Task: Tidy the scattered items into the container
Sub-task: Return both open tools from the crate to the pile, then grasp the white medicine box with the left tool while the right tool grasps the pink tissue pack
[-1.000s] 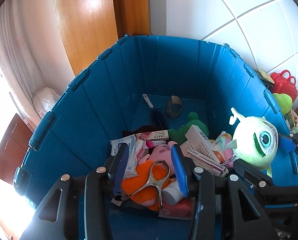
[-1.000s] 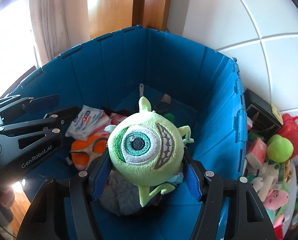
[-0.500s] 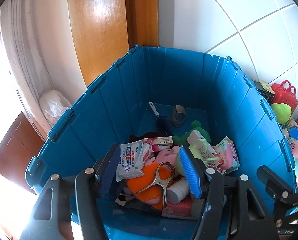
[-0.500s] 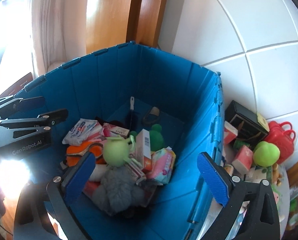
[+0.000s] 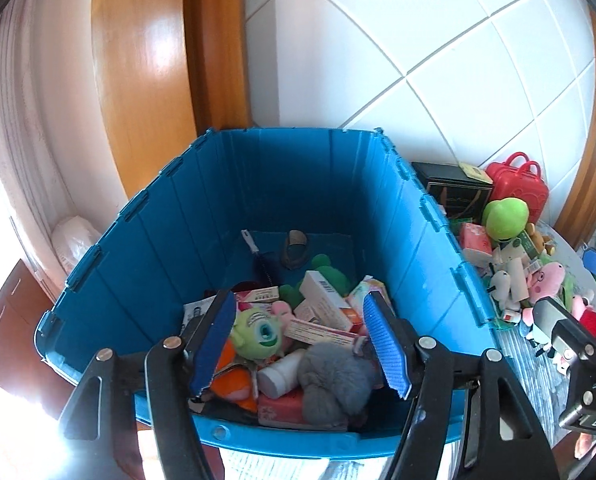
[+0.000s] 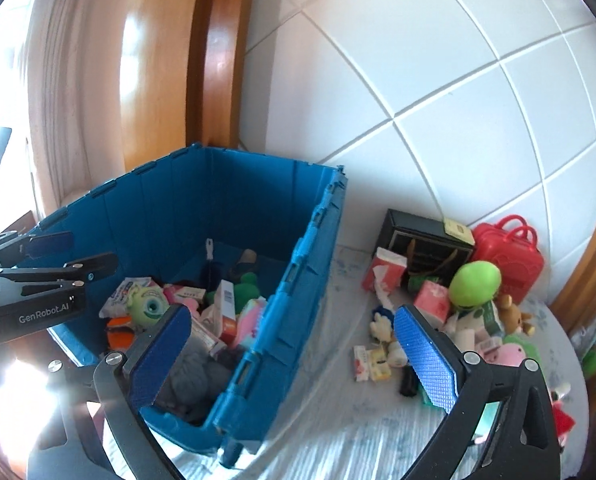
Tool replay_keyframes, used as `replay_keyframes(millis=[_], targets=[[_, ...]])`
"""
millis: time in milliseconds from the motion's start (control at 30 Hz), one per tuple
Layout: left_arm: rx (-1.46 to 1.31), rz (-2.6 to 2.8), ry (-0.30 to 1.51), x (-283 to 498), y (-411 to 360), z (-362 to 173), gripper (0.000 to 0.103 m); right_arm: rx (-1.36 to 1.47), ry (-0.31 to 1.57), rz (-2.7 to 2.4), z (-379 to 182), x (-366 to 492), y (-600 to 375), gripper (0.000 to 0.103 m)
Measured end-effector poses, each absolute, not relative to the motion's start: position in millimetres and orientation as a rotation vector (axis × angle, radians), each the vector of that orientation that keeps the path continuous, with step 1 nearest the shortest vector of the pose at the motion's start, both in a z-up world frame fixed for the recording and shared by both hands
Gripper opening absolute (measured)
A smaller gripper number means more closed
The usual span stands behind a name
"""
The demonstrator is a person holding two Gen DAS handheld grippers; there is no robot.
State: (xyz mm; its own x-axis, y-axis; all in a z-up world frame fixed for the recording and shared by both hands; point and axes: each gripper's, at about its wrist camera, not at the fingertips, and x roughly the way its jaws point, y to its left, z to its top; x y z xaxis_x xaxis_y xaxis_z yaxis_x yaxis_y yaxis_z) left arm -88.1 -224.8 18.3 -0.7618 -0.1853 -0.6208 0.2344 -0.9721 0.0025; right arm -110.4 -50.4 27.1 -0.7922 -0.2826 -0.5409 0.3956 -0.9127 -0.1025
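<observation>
Blue container [image 6: 282,304] sat left, green one-eyed plush [image 6: 148,306] inside | scattered items [image 6: 438,320] beside it on cloth | my right gripper [image 6: 294,356] had just been opening, wide, empty; left gripper [image 5: 302,344] likewise, empty | next: approach low, straddle one toy squarely.

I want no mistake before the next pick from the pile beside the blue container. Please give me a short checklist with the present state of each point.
1. Right gripper empty, jaws wide: ok; they have just been opening and nothing is between them.
2. Left gripper empty: ok; its jaws have just been opening, nothing held.
3. One-eyed green plush inside the blue container: ok, it lies on the other items.
4. Items left outside: not ok; a pile with a red toy case and a black box remains on the table.
5. Room in the container: ok, contents sit well below the rim.
6. Next target chosen: cannot tell.
</observation>
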Motion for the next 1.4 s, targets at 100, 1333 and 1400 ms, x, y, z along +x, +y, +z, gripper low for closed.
replay_keyframes(millis=[100,1333,1400], targets=[[0.933,-2.821,0.080,-88,-187,26,0.066,0.772,0.245,-2.714,25,-107,-9,0.103],[1.731,-2.890,-0.186,-218,323,-215,0.066,1.675,-0.355,-2.731,-207,-144,499,0.103],[1.745,-2.888,-0.186,-226,335,-225,0.066,1.687,-0.363,-2.727,-212,-142,505,0.103]])
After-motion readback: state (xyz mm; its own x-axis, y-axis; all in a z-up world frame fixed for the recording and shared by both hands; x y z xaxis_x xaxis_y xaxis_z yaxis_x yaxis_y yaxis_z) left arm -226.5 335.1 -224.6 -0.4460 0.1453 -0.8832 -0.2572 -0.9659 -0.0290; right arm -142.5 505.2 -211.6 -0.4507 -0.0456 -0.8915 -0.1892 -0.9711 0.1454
